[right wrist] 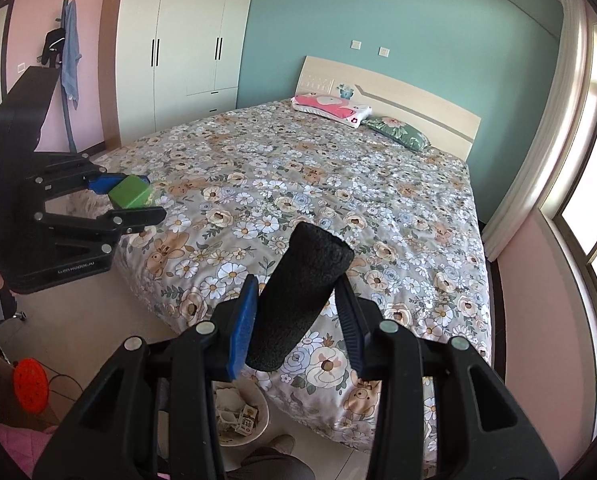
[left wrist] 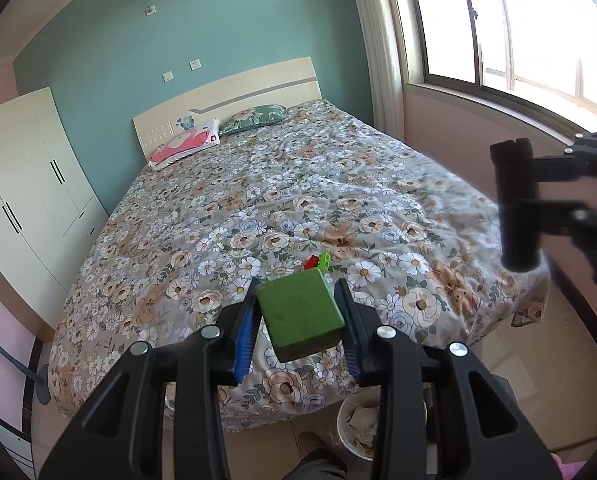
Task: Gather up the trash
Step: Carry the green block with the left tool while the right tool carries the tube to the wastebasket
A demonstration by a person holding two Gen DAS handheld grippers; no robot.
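Note:
My left gripper (left wrist: 300,320) is shut on a green block (left wrist: 300,315), held above the foot of the bed; it also shows in the right wrist view (right wrist: 132,200) with the green block (right wrist: 129,196). My right gripper (right wrist: 298,308) is shut on a black foam cylinder (right wrist: 302,296), also above the bed's foot; the cylinder shows at the right of the left wrist view (left wrist: 516,204). Small red and green toy pieces (left wrist: 317,262) lie on the floral quilt just beyond the green block. A white trash bin (left wrist: 358,424) with crumpled paper stands on the floor below the grippers, and also in the right wrist view (right wrist: 240,416).
The bed (left wrist: 282,200) with a floral quilt fills the room; two pillows (left wrist: 218,132) lie at the headboard. A white wardrobe (right wrist: 178,44) stands by the left wall, a window (left wrist: 518,32) at the right. A red round object (right wrist: 30,384) lies on the floor.

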